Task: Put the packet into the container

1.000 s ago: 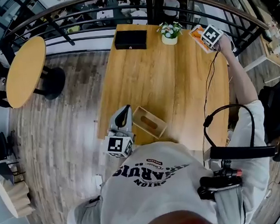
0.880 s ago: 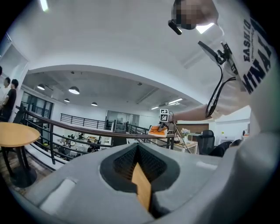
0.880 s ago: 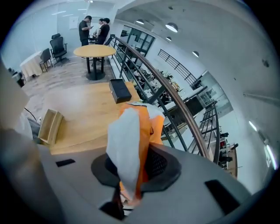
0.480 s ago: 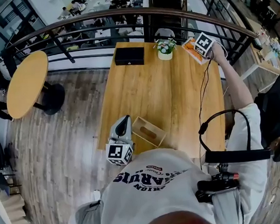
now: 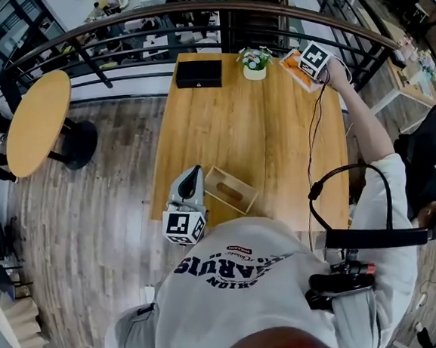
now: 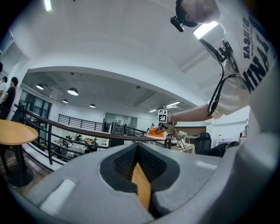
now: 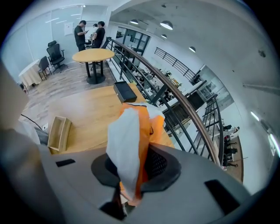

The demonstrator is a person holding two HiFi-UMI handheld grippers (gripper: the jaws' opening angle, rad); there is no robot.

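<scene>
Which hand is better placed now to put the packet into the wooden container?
Right. The right gripper has its fingers shut on the orange packet, at the far corner of the table. The left gripper is beside the container but carries no packet.

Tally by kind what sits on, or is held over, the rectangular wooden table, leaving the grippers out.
Black box: 1
Potted flowers: 1
Wooden container: 1
Orange packet, held in the right gripper: 1
Total: 4

Head view steeply down over table (image 5: 252,128); gripper views along own jaws, table shared.
</scene>
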